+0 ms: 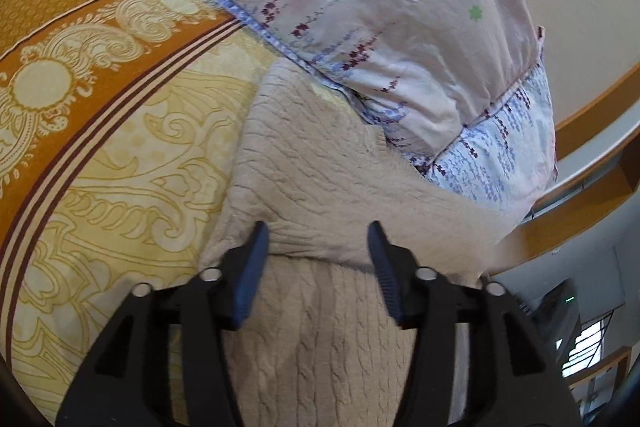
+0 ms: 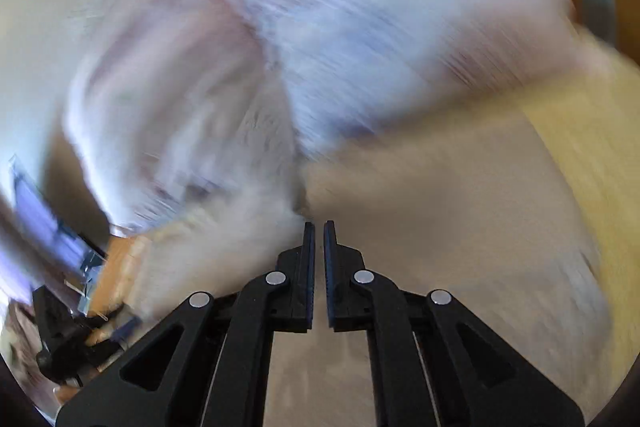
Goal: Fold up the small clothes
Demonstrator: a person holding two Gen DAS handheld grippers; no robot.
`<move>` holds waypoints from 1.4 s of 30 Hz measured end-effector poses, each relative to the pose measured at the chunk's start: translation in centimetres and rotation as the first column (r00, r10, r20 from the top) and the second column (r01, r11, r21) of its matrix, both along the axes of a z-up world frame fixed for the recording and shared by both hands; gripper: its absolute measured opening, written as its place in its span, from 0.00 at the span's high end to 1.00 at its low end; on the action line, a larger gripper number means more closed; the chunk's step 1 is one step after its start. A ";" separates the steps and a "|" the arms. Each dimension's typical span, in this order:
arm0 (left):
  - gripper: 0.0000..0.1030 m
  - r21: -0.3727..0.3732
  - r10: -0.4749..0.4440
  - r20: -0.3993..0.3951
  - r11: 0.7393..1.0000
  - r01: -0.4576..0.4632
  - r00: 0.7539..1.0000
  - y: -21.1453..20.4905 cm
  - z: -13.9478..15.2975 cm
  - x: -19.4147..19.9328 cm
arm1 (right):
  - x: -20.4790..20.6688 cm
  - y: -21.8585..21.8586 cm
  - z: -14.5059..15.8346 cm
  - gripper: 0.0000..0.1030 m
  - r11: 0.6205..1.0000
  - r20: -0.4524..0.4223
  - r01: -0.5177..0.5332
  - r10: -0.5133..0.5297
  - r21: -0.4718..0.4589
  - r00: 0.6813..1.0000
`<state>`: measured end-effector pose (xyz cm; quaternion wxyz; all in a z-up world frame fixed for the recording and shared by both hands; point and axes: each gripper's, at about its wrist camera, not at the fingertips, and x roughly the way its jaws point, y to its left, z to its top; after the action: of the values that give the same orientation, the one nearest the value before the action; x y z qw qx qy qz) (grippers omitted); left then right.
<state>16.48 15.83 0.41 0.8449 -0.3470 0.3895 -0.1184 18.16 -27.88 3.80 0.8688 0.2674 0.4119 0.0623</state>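
Note:
A beige cable-knit sweater (image 1: 320, 163) lies on the bed, with one part folded over the rest; the fold edge runs between my left fingers. My left gripper (image 1: 318, 241) is open just above that fold edge and holds nothing. In the right wrist view everything is smeared by motion. The beige sweater (image 2: 440, 211) fills the lower right there. My right gripper (image 2: 319, 231) has its fingers nearly together with a thin gap; whether cloth is pinched between them cannot be told.
A yellow and orange patterned bedspread (image 1: 100, 147) covers the bed. A pale floral pillow (image 1: 380, 27) lies right behind the sweater, touching it; it also shows blurred in the right wrist view (image 2: 340, 27). A wooden bed frame (image 1: 592, 95) and wall are at the right.

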 end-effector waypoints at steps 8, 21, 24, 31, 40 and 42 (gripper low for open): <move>0.32 0.025 -0.023 0.004 0.999 0.022 1.000 -0.9 0.3 0.0 | 0.7 -6.3 -0.8 0.59 0.966 -0.060 0.089 -0.077 0.241 0.995; 0.29 0.029 -0.035 -0.001 0.999 0.035 0.999 -1.0 0.3 0.1 | 3.8 -2.8 -2.2 0.92 0.980 -0.069 0.037 -0.024 0.195 0.997; 0.29 0.029 -0.037 0.005 0.999 0.037 0.999 -1.0 0.5 -0.3 | 1.4 -3.2 0.4 0.93 0.987 0.037 0.055 -0.061 0.153 0.997; 0.30 0.056 -0.079 0.046 0.995 0.076 0.996 -1.0 1.4 -2.0 | 0.1 -3.6 -1.3 0.93 0.995 -0.027 0.093 -0.093 0.020 0.995; 0.30 0.098 -0.097 0.068 0.991 0.090 0.993 1.0 1.7 -6.1 | -3.8 -6.6 0.6 0.43 0.999 0.042 0.039 -0.039 0.010 0.998; 0.30 0.101 -0.110 0.055 0.989 0.105 0.992 1.3 1.3 -7.0 | -5.4 -8.1 0.5 0.43 0.999 0.036 0.031 -0.031 0.019 0.999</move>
<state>9.53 17.17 1.68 0.8646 -0.2800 0.3873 -0.1550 12.77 -36.02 4.25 0.8746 0.2805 0.3912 0.0574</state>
